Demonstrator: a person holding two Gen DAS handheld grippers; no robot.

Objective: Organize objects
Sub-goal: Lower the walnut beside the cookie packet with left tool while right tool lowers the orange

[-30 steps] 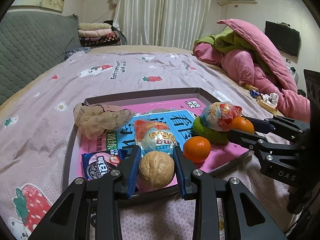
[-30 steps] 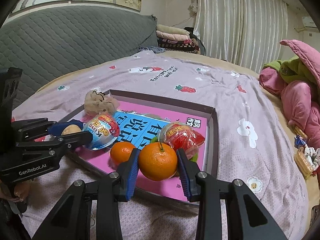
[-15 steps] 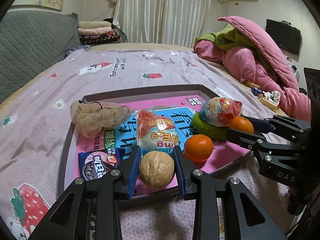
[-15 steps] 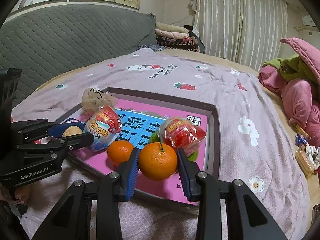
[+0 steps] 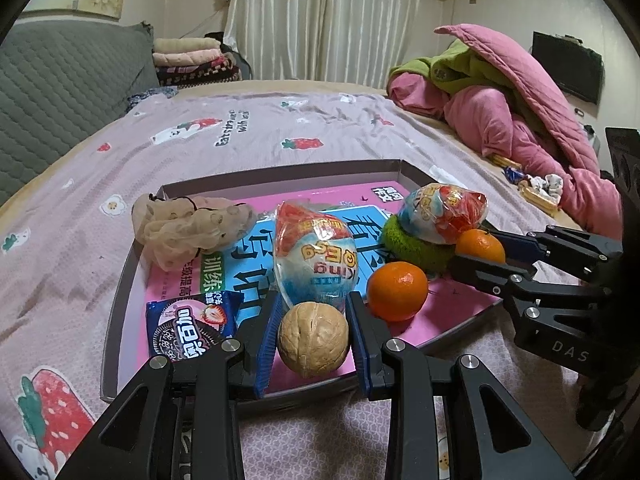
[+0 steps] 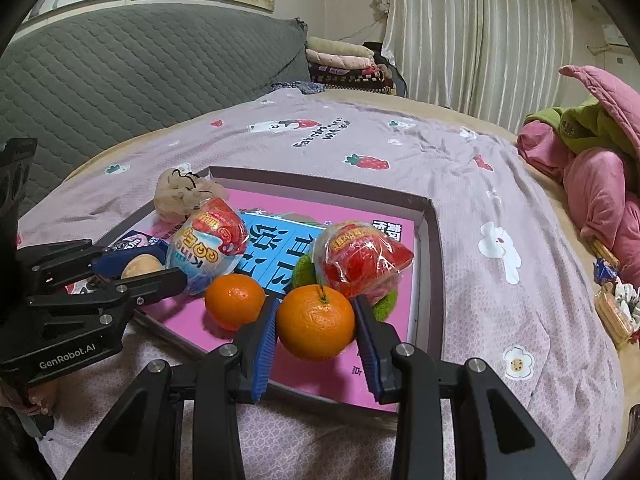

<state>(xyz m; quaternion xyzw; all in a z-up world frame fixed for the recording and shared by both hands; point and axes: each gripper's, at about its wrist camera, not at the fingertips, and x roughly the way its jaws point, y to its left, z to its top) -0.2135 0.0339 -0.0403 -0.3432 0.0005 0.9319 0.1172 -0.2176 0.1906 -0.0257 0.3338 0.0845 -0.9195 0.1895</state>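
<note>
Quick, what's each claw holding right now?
Left gripper: shut on the walnut.
Right gripper: shut on an orange.

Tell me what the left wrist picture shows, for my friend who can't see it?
The left gripper is shut on a walnut over the near edge of a shallow tray on a bed. In the tray lie two wrapped toy eggs, a loose orange and a cookie packet; the right gripper holds another orange.

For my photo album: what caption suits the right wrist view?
Right tool grips a tangerine over a pink-lined tray on the bed, while the left tool holds a walnut.
</note>
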